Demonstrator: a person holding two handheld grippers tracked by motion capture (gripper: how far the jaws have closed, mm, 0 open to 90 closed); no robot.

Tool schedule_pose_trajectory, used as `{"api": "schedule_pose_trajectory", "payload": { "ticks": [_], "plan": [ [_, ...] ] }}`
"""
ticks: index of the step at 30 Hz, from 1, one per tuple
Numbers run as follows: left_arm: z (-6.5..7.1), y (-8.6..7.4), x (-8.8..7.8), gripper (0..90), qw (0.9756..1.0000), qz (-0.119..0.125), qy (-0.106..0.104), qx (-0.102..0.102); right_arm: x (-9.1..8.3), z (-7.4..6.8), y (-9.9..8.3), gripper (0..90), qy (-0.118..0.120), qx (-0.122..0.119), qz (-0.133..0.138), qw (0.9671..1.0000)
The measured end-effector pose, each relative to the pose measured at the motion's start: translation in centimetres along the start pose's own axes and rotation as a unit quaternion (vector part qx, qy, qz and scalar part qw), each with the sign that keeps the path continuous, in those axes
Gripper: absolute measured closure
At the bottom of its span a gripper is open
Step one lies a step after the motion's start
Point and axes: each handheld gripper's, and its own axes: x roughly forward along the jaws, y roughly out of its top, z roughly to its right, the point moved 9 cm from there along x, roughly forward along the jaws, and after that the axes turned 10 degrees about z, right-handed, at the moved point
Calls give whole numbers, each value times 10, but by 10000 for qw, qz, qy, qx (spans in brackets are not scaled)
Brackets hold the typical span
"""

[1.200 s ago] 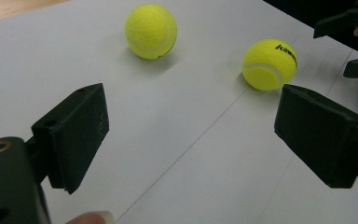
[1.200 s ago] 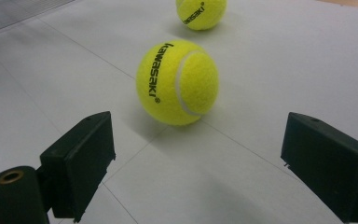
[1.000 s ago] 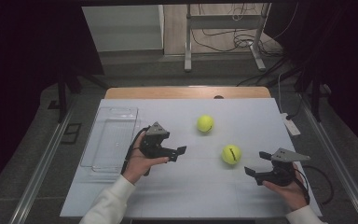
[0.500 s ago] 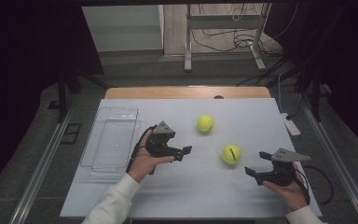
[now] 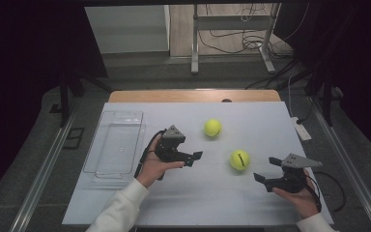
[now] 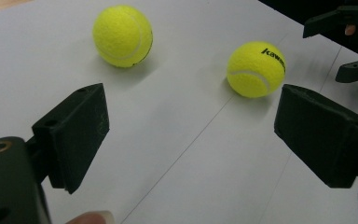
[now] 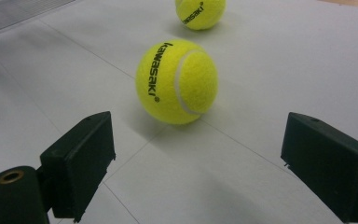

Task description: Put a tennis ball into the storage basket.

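Between the wide-open, empty jaws of the right gripper (image 7: 196,163) sits the nearer fuzzy yellow tennis ball (image 7: 177,81), just ahead on the white table sheet (image 7: 284,60); left gripper (image 6: 186,140) is equally spread and empty, both balls ahead of it, farther yellow tennis ball (image 6: 122,35) off to its left. Looks like the approach step: next move is probably to advance and close on a ball, likely bound for the clear plastic tray (image 5: 113,145) at table left.

Left tongs (image 5: 197,157) jaws wide apart, pointing right; right tongs (image 5: 262,173) jaws wide apart, pointing left.
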Motion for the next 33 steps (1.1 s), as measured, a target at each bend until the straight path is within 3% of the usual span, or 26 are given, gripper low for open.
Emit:
{"api": "schedule_pose_trajectory", "payload": {
  "ticks": [33],
  "plan": [
    [18, 10, 24, 111, 9996, -35, -248, 94, -1, 1, -1, 100, 0, -9, -2, 10000]
  ]
}}
